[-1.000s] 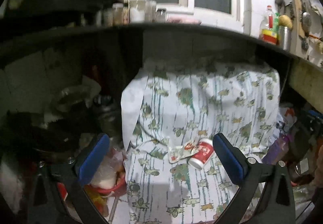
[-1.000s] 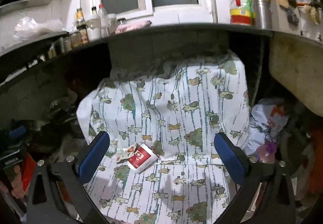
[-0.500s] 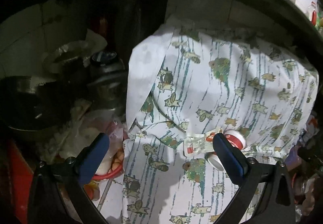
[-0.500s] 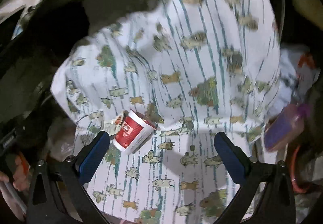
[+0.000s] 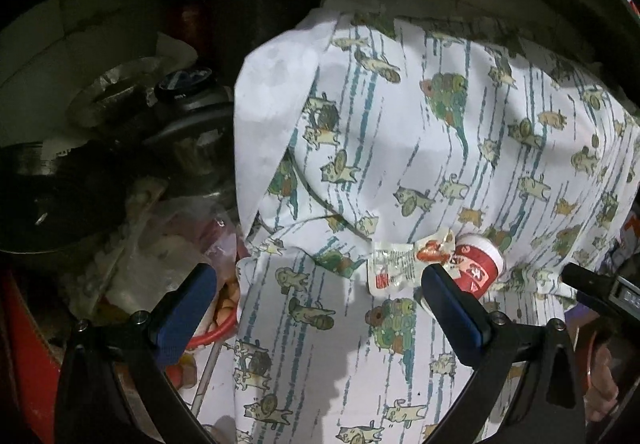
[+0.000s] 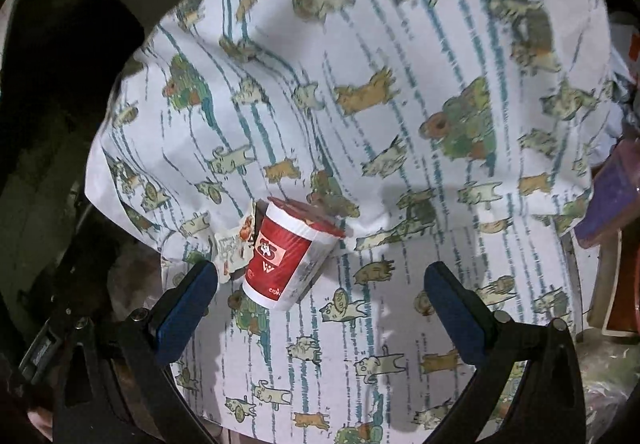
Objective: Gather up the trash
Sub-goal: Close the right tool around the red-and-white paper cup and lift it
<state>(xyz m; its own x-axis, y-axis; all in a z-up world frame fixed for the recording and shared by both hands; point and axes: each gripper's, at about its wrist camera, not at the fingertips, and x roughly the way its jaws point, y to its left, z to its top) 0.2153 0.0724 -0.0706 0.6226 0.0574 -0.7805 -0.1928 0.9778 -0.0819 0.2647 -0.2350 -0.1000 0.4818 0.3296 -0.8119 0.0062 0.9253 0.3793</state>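
A red-and-white paper cup point(image 6: 294, 252) lay on its side on the cartoon-cat-print cloth point(image 6: 400, 104), its torn foil lid point(image 5: 400, 264) touching it — crumpled flat on the fabric. The right gripper point(image 6: 320, 296) hung wide apart and empty, the cup between its fingers, nearer the left one. The left gripper point(image 5: 320, 298) was equally wide, empty, its right finger point(image 5: 452, 308) overlapping the cup in view. A red-rimmed bin of bagged scraps point(image 5: 208, 332) sat beside the cloth.

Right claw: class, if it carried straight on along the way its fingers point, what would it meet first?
Probably the printed cloth. The right claw is open, and the red cup lies left of centre beside its left finger, so it may be brushed; depth is unclear.
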